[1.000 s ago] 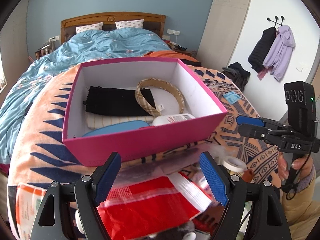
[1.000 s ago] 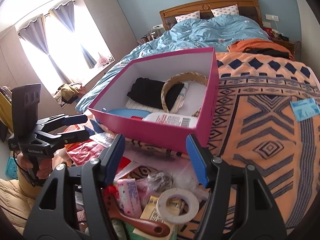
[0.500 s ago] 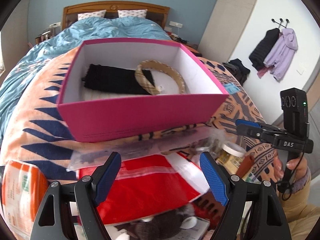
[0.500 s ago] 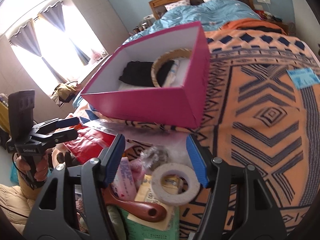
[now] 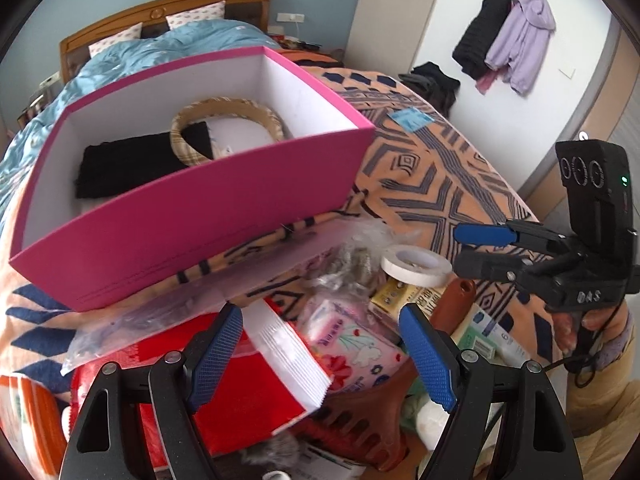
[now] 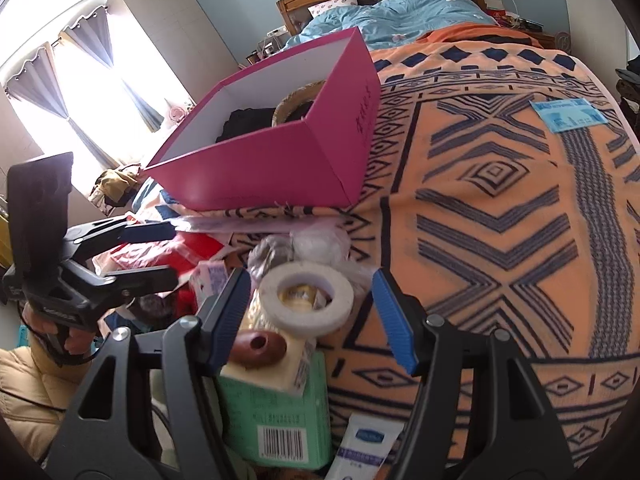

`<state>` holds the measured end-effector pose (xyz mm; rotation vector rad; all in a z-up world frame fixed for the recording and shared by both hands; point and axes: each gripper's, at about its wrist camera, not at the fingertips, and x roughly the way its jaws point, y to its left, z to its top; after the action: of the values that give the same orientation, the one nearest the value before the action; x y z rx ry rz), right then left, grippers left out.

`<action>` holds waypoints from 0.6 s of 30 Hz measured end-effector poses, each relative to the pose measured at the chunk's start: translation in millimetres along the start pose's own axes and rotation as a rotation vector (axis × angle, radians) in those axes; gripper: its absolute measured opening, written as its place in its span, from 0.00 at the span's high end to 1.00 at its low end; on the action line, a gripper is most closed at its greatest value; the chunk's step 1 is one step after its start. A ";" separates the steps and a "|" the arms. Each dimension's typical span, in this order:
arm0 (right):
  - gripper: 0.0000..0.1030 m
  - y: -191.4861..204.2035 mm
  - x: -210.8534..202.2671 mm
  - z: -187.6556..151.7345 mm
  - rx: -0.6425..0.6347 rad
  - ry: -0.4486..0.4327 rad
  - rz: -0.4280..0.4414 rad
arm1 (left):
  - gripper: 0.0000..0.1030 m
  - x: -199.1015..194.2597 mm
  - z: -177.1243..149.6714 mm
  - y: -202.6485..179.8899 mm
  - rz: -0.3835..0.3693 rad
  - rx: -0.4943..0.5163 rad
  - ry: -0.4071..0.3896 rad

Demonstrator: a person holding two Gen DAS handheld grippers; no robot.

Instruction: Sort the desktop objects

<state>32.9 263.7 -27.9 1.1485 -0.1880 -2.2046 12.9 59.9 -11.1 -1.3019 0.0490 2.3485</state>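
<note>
A pink box [image 5: 192, 216] sits on the orange patterned blanket [image 6: 500, 208] and holds a black cloth [image 5: 124, 164] and a woven headband [image 5: 224, 120]. In front of it lies a pile: a white tape roll [image 6: 306, 300], a pink flowered tissue pack [image 5: 352, 340], a red bag [image 5: 240, 396], a brown wooden handle [image 6: 258, 346]. My left gripper [image 5: 320, 352] is open and empty over the tissue pack. My right gripper [image 6: 312, 312] is open and empty, its jaws on either side of the tape roll; it also shows in the left wrist view [image 5: 480, 248].
A green carton [image 6: 280, 412] and a white tube [image 6: 364, 444] lie near the front edge. A blue packet [image 6: 568, 114] lies far right on the blanket. A clear plastic bag [image 5: 192, 304] lies under the box front. Coats [image 5: 504, 40] hang on the wall.
Both grippers have dropped lower and closer to the pile. The left one swung right from the red bag to the tissue pack. The right one closed in around the tape roll. Both stay open.
</note>
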 end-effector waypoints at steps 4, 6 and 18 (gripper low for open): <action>0.37 9.0 -9.4 -18.9 -0.009 0.006 0.041 | 0.20 -1.5 -8.1 -6.1 -0.019 0.033 0.009; 0.37 11.6 -10.6 -25.2 -0.004 0.015 0.050 | 0.20 -1.6 -11.3 -8.6 -0.021 0.047 0.016; 0.58 29.5 1.4 -29.0 -0.012 0.002 0.030 | 0.21 -4.9 -25.4 -16.8 -0.064 0.117 0.024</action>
<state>68.8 244.3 -34.7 1.1336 -0.1898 -2.1752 42.1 67.0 -18.1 -1.2571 0.1475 2.2410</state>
